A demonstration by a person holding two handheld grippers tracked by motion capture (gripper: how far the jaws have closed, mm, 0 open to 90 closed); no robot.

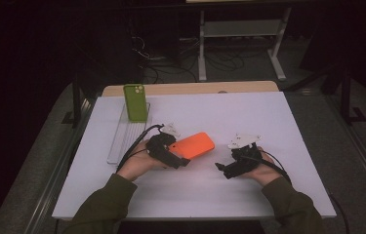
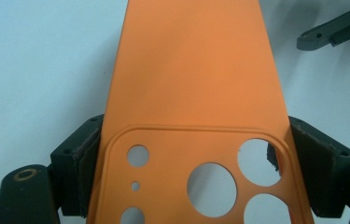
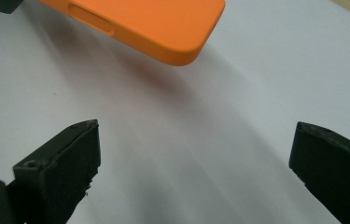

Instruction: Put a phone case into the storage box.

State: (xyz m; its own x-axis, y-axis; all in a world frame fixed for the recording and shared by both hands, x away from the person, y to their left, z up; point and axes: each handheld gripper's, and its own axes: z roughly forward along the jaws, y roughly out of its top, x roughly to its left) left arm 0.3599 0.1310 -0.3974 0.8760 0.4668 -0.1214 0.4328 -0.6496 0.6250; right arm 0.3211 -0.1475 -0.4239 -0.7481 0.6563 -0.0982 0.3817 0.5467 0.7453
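An orange phone case hangs just above the white table top, near its middle. My left gripper is shut on its camera-hole end. In the left gripper view the two pads press on both long edges of the orange case, back side up, at my left gripper. My right gripper is to the right of the case, low over the table, and open. In the right gripper view its jaws stand wide apart with bare table between them, and the case's free end floats beyond them.
A green phone case stands upright at the far end of a clear ribbed tray on the table's left side. A wooden strip runs along the far edge. Dark floor, cables and a white stand lie beyond.
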